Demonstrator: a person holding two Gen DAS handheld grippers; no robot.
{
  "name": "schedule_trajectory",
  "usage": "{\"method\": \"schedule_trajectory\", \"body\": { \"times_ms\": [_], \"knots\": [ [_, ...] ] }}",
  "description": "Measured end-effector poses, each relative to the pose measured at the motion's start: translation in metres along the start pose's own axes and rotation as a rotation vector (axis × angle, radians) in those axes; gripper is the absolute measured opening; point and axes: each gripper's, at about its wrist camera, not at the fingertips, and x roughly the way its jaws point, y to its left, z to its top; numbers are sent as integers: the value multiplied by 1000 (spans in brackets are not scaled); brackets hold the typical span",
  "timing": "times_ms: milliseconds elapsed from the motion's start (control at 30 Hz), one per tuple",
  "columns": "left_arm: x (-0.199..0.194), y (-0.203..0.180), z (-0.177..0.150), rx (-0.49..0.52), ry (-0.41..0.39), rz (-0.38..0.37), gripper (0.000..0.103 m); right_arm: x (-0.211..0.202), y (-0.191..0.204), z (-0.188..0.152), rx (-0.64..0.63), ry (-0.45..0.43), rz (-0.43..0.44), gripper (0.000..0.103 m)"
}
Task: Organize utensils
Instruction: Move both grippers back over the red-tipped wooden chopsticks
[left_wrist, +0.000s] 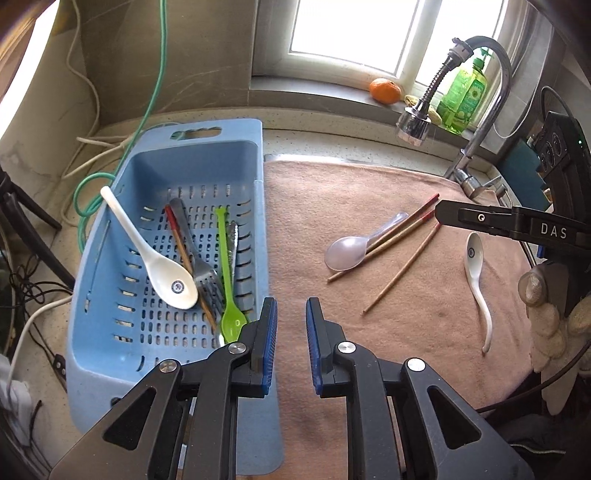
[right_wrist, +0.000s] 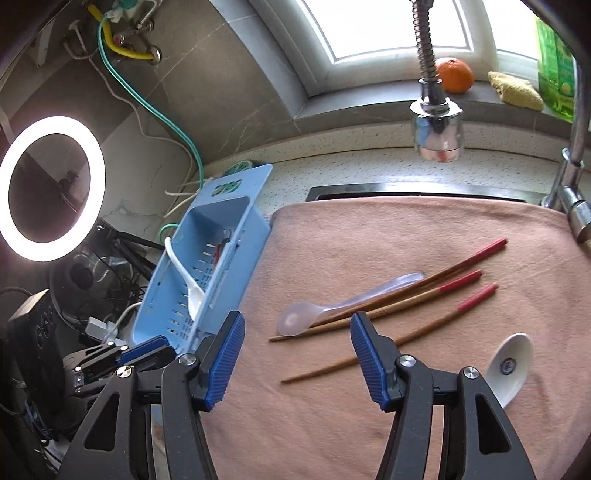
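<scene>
A blue slotted basket (left_wrist: 122, 343) (right_wrist: 255, 184) holds a white soup spoon (left_wrist: 162, 266), a metal fork (left_wrist: 201, 266), a green plastic spoon (left_wrist: 229, 295) and one red-tipped chopstick (left_wrist: 181, 236). On the pink towel (left_wrist: 406, 350) (right_wrist: 369, 229) lie a clear plastic spoon (left_wrist: 347, 251) (right_wrist: 314, 314), three red-tipped chopsticks (left_wrist: 399, 236) (right_wrist: 406, 295) and a second white soup spoon (left_wrist: 476, 273) (right_wrist: 511, 362). My left gripper (left_wrist: 291, 339) is open and empty by the basket's right rim. My right gripper (right_wrist: 295, 354) (left_wrist: 480, 218) is open and empty, above the towel in front of the chopsticks.
A chrome faucet (left_wrist: 491, 88) (right_wrist: 436, 110) arches over the towel from the back right. A tangerine (left_wrist: 384, 90) (right_wrist: 454, 74), sponge (right_wrist: 513, 90) and green soap bottle (left_wrist: 463, 96) sit on the windowsill. Cables (left_wrist: 110, 173) and a ring light (right_wrist: 51, 188) are at the left.
</scene>
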Motion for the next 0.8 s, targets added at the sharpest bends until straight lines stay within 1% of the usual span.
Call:
{"method": "schedule_trajectory", "body": {
  "times_ms": [100,133,233,333,367,433,500,567,667,733,800],
  "knots": [
    [4,-9,-1,8,8,-9,14,-13,-16,-2,-46,-16,-152,56],
    [6,-13,-1,10,11,-13,14,-17,-24,-2,-48,-15,-175,56],
    [9,-23,-2,20,17,-26,14,-29,-48,-5,-18,-29,-202,56],
    [15,-35,-1,38,27,-43,14,-40,-63,-10,-45,-35,-272,56],
    [17,-39,-2,45,32,-51,14,-42,-68,-11,-48,-29,-277,56],
    [23,-47,-1,60,44,-70,14,-46,-81,-15,-14,-4,-258,57],
    [28,-55,1,82,54,-91,14,-45,-90,-19,9,25,-269,57],
    [34,-64,5,108,67,-112,14,-49,-98,-24,28,30,-267,57],
    [43,-76,13,149,83,-140,14,-62,-104,-31,40,-11,-254,57],
    [48,-84,18,176,95,-162,14,-72,-104,-35,32,-44,-303,57],
    [54,-90,24,198,113,-188,14,-79,-104,-39,36,-58,-317,57]
  ]
}}
